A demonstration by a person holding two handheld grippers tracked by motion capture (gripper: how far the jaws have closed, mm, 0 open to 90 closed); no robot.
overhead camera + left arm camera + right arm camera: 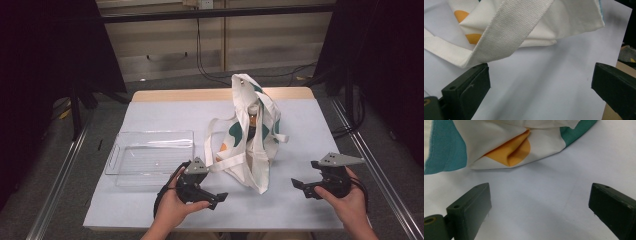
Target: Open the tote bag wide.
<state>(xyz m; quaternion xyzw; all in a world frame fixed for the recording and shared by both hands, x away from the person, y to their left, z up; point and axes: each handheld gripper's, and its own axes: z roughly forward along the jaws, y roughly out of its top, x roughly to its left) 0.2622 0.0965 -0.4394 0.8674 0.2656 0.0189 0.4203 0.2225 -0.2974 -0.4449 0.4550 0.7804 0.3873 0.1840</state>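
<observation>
The tote bag (pixel 252 135) stands slumped mid-table with something dark inside, flanked by the left gripper (pixel 212 198) and right gripper (pixel 302 187), both with jaws wide and empty; I judge this the approach step. Next, each must close on the fabric or a strap (pixel 506 35). The table (pixel 165 112) is white-covered, with 1 clear tray (pixel 150 157) at left; dark curtains and floor cables surround it.

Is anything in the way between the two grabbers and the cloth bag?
Nothing visible. The left gripper and right gripper both stand open, with only bare table between them and the tote bag.
</observation>
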